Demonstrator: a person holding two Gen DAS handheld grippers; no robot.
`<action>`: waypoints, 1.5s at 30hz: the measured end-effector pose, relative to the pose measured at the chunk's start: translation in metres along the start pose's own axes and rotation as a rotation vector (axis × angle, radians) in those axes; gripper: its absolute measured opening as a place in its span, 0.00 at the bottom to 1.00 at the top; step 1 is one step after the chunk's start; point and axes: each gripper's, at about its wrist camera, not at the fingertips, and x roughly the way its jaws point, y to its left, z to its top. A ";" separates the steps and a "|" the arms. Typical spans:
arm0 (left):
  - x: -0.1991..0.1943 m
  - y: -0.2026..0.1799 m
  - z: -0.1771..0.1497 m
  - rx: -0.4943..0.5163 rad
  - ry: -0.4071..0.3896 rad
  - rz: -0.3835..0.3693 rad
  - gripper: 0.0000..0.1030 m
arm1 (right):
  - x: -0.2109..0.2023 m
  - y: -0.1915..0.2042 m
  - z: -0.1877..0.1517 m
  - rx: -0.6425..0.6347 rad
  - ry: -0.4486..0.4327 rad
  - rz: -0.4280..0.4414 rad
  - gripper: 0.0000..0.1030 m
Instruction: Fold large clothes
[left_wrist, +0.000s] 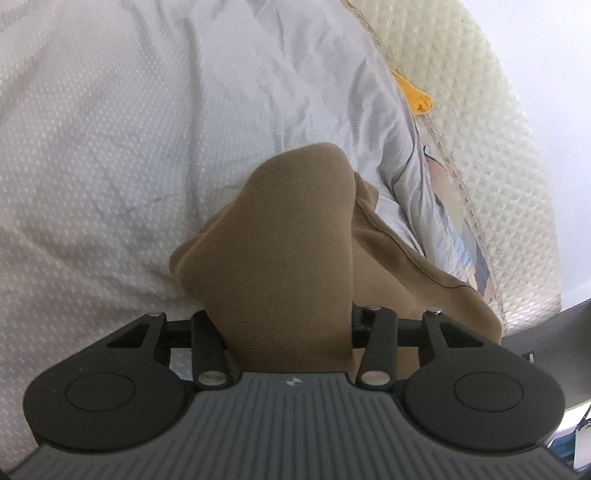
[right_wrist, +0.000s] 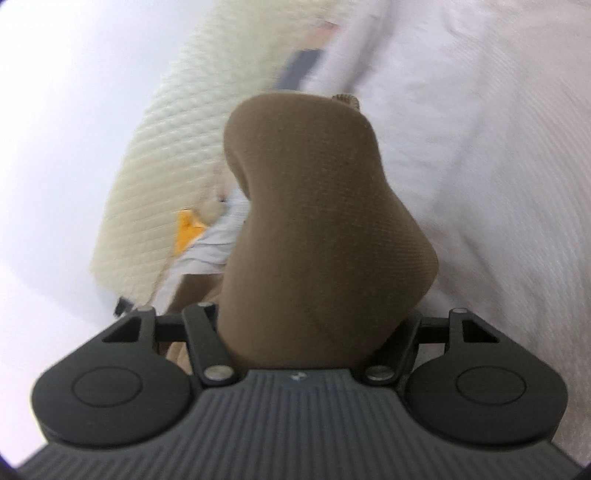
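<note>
Tan garment (left_wrist: 280, 236) bunched over left gripper (left_wrist: 288, 332) and right gripper (right_wrist: 306, 332), fingertips hidden, each pinching the cloth, right view blurred, white bedsheet (left_wrist: 92, 147) beneath

Garment (left_wrist: 280, 236) on sheet (left_wrist: 92, 166), over mattress (left_wrist: 480, 147).

Brown garment (left_wrist: 280, 236) — matt twill cloth.

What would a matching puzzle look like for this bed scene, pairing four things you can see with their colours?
Things:
1. garment held in the left gripper
2. bedsheet
3. quilted mattress edge
4. small scrap by the mattress edge

Colours:
a. orange-yellow
b. cream
c. tan-brown
d. white with a fine woven pattern

Pairs: 1-c garment; 2-d; 3-b; 4-a scrap. The right gripper pinches the same tan-brown fabric.
</note>
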 end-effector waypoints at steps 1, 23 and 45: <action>-0.001 0.000 0.000 0.002 -0.002 -0.005 0.48 | -0.003 0.005 0.000 -0.025 -0.009 0.025 0.64; -0.081 -0.026 0.000 0.127 0.042 -0.123 0.46 | -0.101 0.055 0.007 -0.106 -0.074 0.216 0.63; -0.108 -0.010 -0.019 0.064 0.220 -0.117 0.46 | -0.164 0.068 -0.001 -0.160 -0.109 0.232 0.63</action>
